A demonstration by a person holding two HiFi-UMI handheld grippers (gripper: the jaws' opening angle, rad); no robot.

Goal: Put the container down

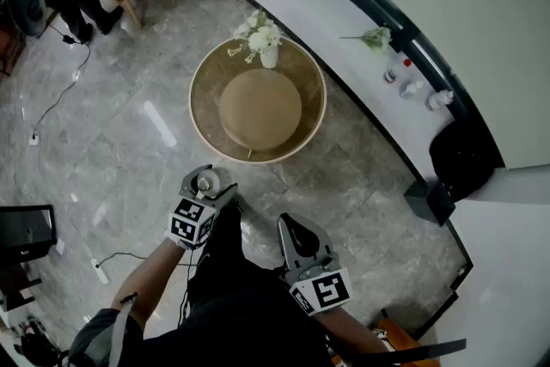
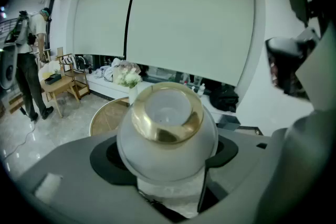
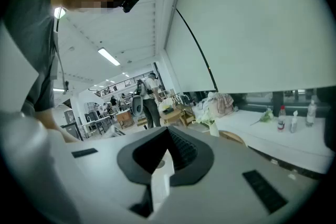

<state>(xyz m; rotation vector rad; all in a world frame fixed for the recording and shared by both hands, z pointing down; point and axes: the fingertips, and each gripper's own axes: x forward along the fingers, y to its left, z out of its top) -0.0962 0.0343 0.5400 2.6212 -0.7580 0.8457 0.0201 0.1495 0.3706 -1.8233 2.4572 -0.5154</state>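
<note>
Grey marble floor [image 1: 129,142] underfoot. My left gripper [image 1: 206,185] pinches the frosted white round container with gold rim [image 2: 167,134], just short of the round wood-and-glass table [image 1: 258,152]. My right gripper [image 3: 168,132] is nearer me than the table, jaws pressed together, empty. White flower vase [image 1: 268,56] stands on the table's far edge.

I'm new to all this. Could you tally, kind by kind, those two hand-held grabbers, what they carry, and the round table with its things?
Grippers: 2, the left gripper and the right gripper
Containers: 1, the gold-rimmed container, in the left gripper
Tables: 1, the round table
Vases: 1, the vase of white flowers, on the round table
Total: 5
</note>
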